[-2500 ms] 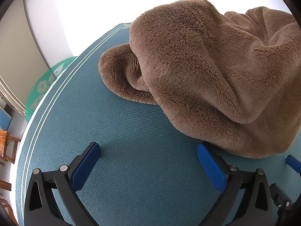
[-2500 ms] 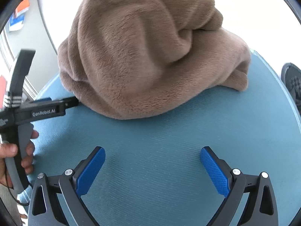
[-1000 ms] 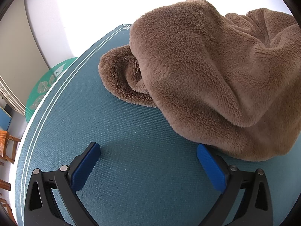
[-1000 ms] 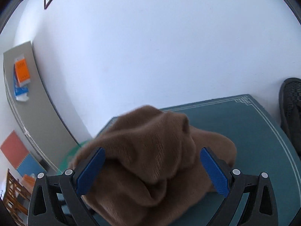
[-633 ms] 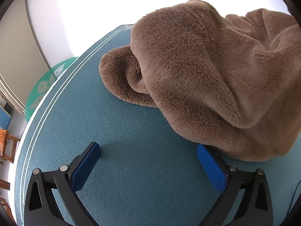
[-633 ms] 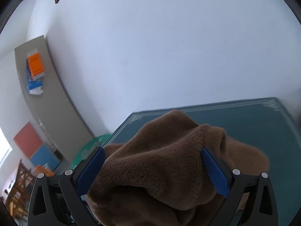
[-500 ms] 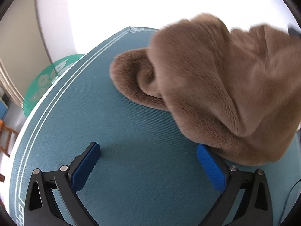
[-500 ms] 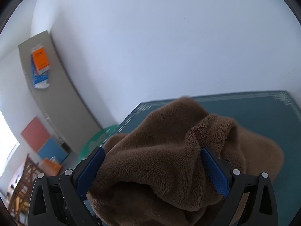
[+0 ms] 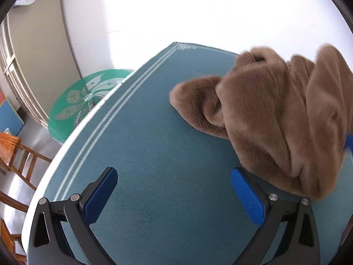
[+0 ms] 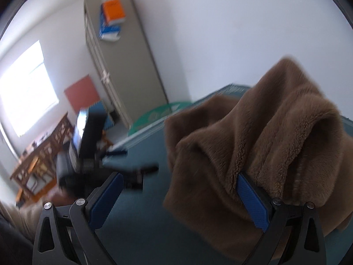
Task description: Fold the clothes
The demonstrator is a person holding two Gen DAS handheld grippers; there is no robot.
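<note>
My left tongs are gaping wide over the table. My right tongs are spread wide too, gripping nothing, their right finger touching the brown fleece garment.

White wall, grey cabinet, bright window

Teal mat, white-striped edge. Green round table beyond it. Grey cabinet carries orange box.

Left tool wide open, low over teal desk; bunched brown fleece garment touches its right finger.
</note>
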